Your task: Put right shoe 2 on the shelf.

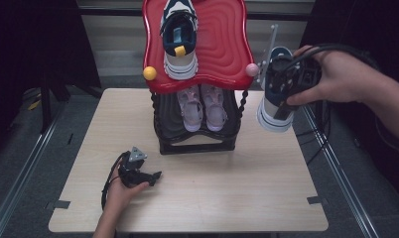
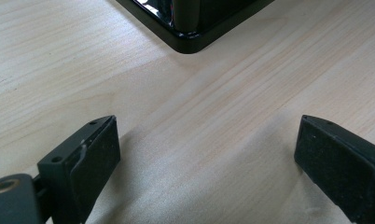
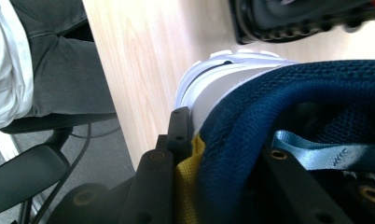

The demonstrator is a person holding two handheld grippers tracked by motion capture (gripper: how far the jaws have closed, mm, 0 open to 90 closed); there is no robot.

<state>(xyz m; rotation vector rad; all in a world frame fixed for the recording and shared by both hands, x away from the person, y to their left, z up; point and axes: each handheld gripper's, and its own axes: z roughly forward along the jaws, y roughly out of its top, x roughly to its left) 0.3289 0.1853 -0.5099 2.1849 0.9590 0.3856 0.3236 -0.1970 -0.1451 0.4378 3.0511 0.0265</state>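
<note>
While right gripper [image 1: 286, 84] jaws clamp sneaker [image 1: 274, 111] beside shoe rack [image 1: 197, 144], left gripper [image 1: 153, 177] jaws wide.

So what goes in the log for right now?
right tongs: shut on sneaker, lifted beside rack | left tongs: open, over table
</note>
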